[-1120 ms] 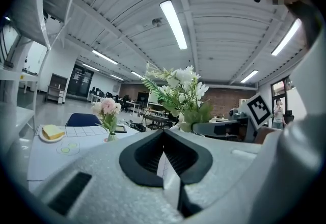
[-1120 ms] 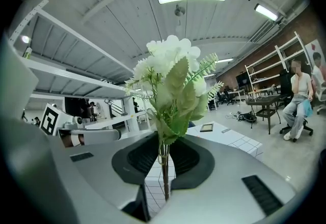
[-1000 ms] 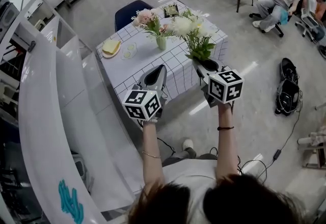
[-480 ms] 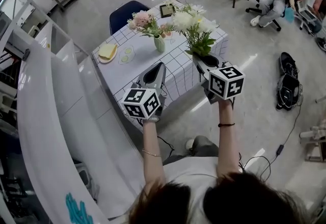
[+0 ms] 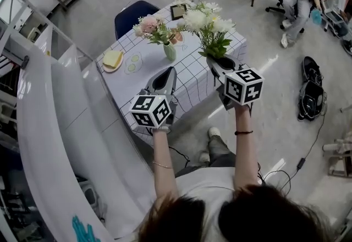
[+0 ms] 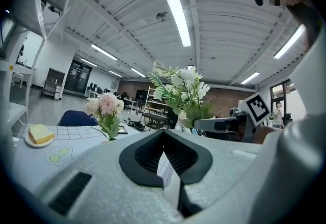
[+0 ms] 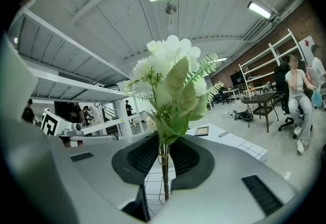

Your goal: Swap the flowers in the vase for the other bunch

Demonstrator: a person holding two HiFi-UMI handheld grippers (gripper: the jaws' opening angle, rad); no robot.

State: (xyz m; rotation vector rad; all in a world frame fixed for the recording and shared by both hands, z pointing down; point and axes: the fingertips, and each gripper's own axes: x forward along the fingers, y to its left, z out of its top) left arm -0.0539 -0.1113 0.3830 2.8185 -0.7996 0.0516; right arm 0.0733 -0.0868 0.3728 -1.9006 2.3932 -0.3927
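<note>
The right gripper [image 5: 222, 65] holds the white flowers [image 5: 208, 22] by their stems, standing upright. The left gripper [image 5: 166, 77] is closed on nothing. The vase [image 5: 170, 51] of pink flowers [image 5: 148, 25] stands mid-table [image 5: 151, 66], straight ahead of the left gripper, which is nearer. The person has stepped closer than a second ago.

The person wears a white short-sleeved top [image 5: 204, 188], grey trousers [image 5: 219, 149] and pale shoes [image 5: 213, 132]; the hair [image 5: 220, 219] is dark. A thin chain bracelet [image 5: 163, 166] circles the left wrist, a dark band [image 5: 243, 132] the right. The left gripper [image 5: 174, 71] and right gripper [image 5: 213, 64] have smooth pale grey shells with black ribbed pads [image 6: 146, 154] set in a black surround, and each carries a white cube [image 5: 150, 111] printed with black square markers.
</note>
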